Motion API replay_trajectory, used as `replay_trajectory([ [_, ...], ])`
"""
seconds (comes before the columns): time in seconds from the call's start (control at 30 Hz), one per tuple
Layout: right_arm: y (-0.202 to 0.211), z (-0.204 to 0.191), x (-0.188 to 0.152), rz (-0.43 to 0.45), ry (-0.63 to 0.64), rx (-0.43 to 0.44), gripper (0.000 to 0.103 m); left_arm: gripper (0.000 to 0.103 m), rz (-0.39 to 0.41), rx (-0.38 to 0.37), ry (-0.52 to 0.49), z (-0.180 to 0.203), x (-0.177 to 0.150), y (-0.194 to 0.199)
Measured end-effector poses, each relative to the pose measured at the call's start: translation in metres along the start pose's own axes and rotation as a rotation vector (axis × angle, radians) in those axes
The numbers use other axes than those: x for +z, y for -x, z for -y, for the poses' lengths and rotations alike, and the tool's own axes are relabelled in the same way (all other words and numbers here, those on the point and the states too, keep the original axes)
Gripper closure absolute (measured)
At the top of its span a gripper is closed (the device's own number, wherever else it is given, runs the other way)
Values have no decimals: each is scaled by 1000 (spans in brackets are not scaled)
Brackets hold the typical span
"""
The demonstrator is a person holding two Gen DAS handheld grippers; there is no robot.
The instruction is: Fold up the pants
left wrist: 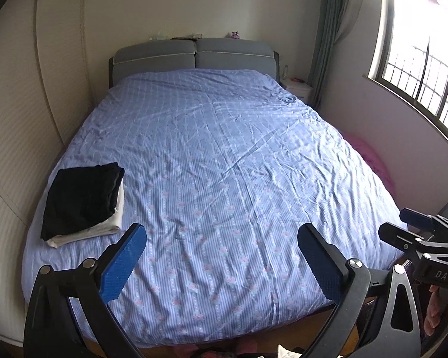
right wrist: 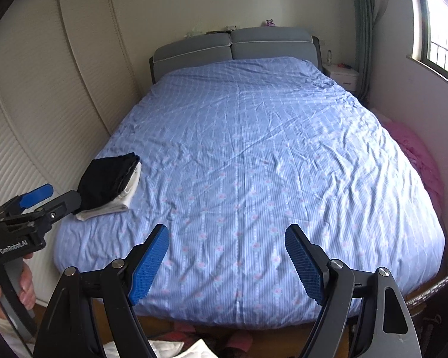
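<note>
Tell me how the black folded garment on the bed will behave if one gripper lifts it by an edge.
The black garment is soft cloth in loose layers, so it would probably droop and unfold. It looks light. It lies on a white folded piece, which might drag along or shift. The left gripper and right gripper are both open, away from it.

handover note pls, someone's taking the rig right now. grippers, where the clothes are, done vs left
Left gripper: jaws open, empty, above the foot of the bed.
Right gripper: jaws open, empty, same height, to its right.
Stack: folded black piece on a folded white one, near-left corner of the bed.
Done: those two are folded and stacked.
Left: no unfolded pants on the bed. Some fabric shows on the floor below the foot; what it is cannot be told.
</note>
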State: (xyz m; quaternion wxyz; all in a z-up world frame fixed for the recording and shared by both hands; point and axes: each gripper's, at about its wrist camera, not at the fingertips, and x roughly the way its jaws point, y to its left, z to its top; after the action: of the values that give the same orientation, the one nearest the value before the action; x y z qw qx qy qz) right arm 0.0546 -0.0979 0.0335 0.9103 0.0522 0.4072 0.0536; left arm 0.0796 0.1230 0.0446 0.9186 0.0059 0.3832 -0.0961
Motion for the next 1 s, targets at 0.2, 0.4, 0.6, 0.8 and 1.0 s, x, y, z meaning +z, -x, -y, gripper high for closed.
replay_trajectory([
  [0.2, 10, -1, 2, 24, 5, -4, 22, 0, 11, -3, -15, 8, -3, 4],
  [0.4, 18, -4, 5, 44, 20, -2, 22, 0, 43, 3, -27, 13, 1, 11],
  [0.6, 23, -3, 8, 55, 32, 1, 22, 0, 59, 2, -41, 20, 3, 17],
  [0.8, 27, -2, 7, 64, 45, -9, 22, 0, 60, 28, -46, 24, 2, 17],
  [1.0, 29, 0, 6, 65, 41, -9, 22, 0, 41, -5, -24, 24, 0, 14],
])
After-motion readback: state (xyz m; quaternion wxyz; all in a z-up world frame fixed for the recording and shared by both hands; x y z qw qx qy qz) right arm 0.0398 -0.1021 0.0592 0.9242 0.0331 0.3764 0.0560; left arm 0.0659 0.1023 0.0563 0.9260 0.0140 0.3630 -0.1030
